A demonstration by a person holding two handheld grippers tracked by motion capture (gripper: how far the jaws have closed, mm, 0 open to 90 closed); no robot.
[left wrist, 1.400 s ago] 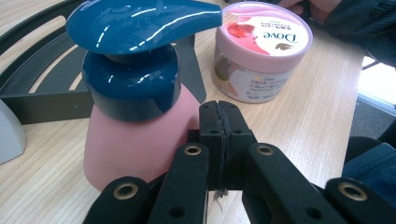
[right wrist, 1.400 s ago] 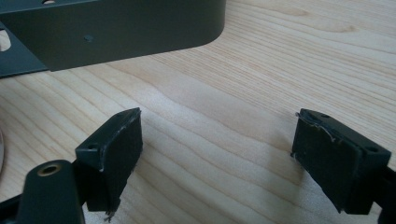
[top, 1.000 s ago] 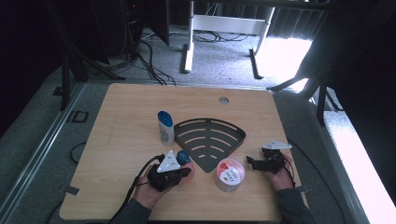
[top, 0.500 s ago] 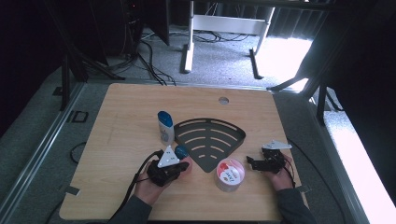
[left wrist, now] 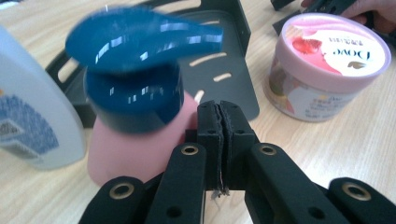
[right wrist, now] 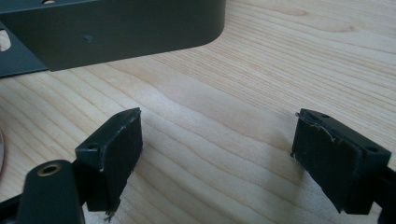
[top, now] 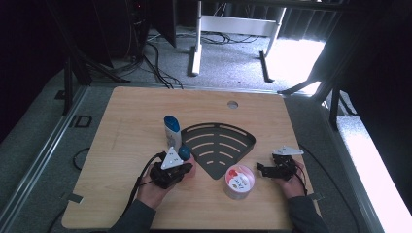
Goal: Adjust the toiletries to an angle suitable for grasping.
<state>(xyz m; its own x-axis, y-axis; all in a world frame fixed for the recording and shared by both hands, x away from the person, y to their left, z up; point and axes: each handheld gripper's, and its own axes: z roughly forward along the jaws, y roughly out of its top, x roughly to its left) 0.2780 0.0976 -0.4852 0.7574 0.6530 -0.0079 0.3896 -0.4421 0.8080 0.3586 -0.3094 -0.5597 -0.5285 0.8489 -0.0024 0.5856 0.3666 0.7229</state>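
Observation:
My left gripper [top: 184, 167] lies near the table's front, its jaws shut pad to pad [left wrist: 219, 126] with nothing between them; they have just eased open by a trace. Just to its left stands a pink pump bottle [left wrist: 135, 135] with a glossy blue pump head, close to the jaws' side; the same pump bottle [top: 184, 153] shows in the high view. Beyond it is a white bottle [top: 172, 131] with a blue cap. My right gripper [top: 260, 170] rests at the front right, open [right wrist: 215, 135] over bare wood.
A black fan-shaped slotted tray [top: 218, 145] lies mid-table, and its corner [right wrist: 116, 28] sits just ahead of the right jaws. A pink Dove jar [top: 239, 182] stands between the two grippers. The wooden table [top: 145, 107] has a cable hole [top: 232, 104] at the back.
The left gripper has edged slightly toward the pump bottle. The right gripper has stayed put.

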